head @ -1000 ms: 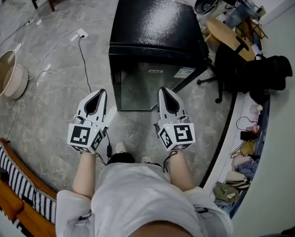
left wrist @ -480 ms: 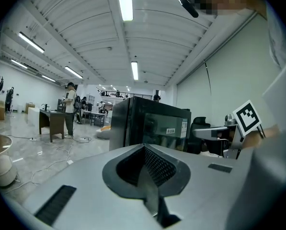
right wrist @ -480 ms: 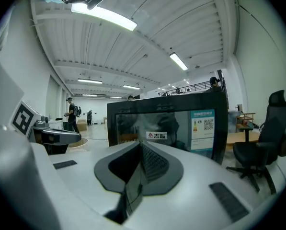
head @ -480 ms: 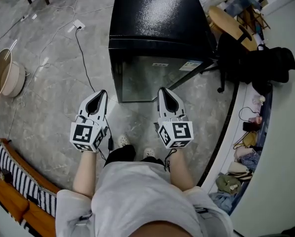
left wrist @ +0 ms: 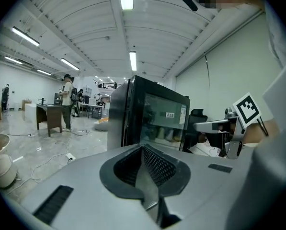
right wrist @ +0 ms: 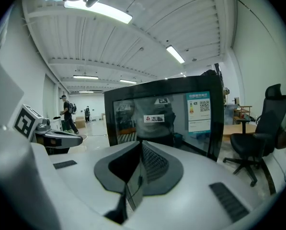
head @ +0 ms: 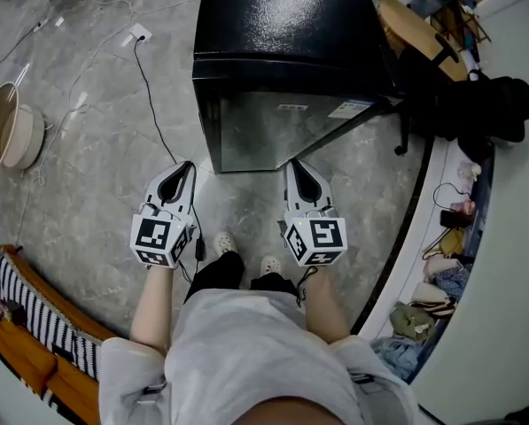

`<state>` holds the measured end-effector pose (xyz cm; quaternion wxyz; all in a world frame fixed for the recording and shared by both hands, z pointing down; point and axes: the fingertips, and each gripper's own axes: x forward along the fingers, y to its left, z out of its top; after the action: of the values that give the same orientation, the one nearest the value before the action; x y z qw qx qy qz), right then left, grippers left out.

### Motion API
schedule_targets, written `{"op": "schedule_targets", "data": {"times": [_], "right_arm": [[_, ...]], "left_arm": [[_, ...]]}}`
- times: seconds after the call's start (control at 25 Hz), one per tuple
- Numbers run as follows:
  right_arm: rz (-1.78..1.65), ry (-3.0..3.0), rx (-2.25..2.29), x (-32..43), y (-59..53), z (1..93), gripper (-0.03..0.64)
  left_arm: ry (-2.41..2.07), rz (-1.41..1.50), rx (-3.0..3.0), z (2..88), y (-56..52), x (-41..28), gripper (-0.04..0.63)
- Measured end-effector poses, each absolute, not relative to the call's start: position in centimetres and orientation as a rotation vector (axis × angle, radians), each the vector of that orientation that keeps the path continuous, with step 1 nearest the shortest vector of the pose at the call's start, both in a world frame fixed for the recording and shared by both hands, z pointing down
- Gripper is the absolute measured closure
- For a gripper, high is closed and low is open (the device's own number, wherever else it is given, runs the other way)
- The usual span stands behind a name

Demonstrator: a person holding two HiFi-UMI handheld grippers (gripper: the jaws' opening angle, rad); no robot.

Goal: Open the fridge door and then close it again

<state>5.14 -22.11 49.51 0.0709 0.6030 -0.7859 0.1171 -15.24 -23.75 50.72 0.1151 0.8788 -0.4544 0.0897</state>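
Observation:
A small black fridge (head: pixel 282 34) stands on the floor ahead of me, its glass door (head: pixel 277 131) closed and facing me. Both grippers hover side by side a short way in front of the door, touching nothing. My left gripper (head: pixel 186 166) is shut and empty; in the left gripper view its pads (left wrist: pixel 142 150) meet, with the fridge (left wrist: pixel 154 121) beyond. My right gripper (head: pixel 295 163) is also shut with nothing in it. In the right gripper view it (right wrist: pixel 140 145) points at the door (right wrist: pixel 162 116), which bears stickers.
A power cable and socket strip (head: pixel 140 35) lie on the floor left of the fridge. A round basin (head: pixel 7 131) sits at far left. A black office chair (head: pixel 459 104) stands right of the fridge, and a curved ledge (head: pixel 441 273) holds clutter. A striped cushion (head: pixel 25 326) lies at bottom left.
Both grippers have sunk lower, still shut and side by side. The fridge has slid up the head view and looks a little larger.

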Motion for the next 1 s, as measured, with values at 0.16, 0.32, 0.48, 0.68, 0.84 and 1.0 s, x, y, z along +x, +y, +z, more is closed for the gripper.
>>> {"op": "schedule_targets", "data": {"times": [0.16,0.32,0.48,0.68,0.84,1.0], "right_arm": [[0.359,-2.349,1.822,5.4,-22.1,49.9,0.592],[0.360,-2.336,1.823,5.4,-22.0,50.2,0.592],[0.364,-2.319,1.833,5.7,-22.0,50.3,0.592],[0.361,-2.289,1.855,6.2,-21.9,50.4,0.592],[0.363,-2.260,1.876,6.9,-21.9,50.5,0.592],[0.367,-2.237,1.895,7.6,-21.8,50.7,0.592]], "left_arm": [[-1.273,0.302,2.618,51.4,-24.7,-14.5,0.580],[-1.207,0.360,2.625,52.8,-26.0,-14.1,0.524],[-1.148,0.425,2.642,54.4,-28.0,-13.7,0.482],[-1.090,0.538,2.685,56.4,-30.5,-13.2,0.462],[-1.056,0.584,2.691,57.5,-31.9,-12.5,0.450],[-1.040,0.586,2.682,58.1,-32.9,-11.9,0.442]]}}
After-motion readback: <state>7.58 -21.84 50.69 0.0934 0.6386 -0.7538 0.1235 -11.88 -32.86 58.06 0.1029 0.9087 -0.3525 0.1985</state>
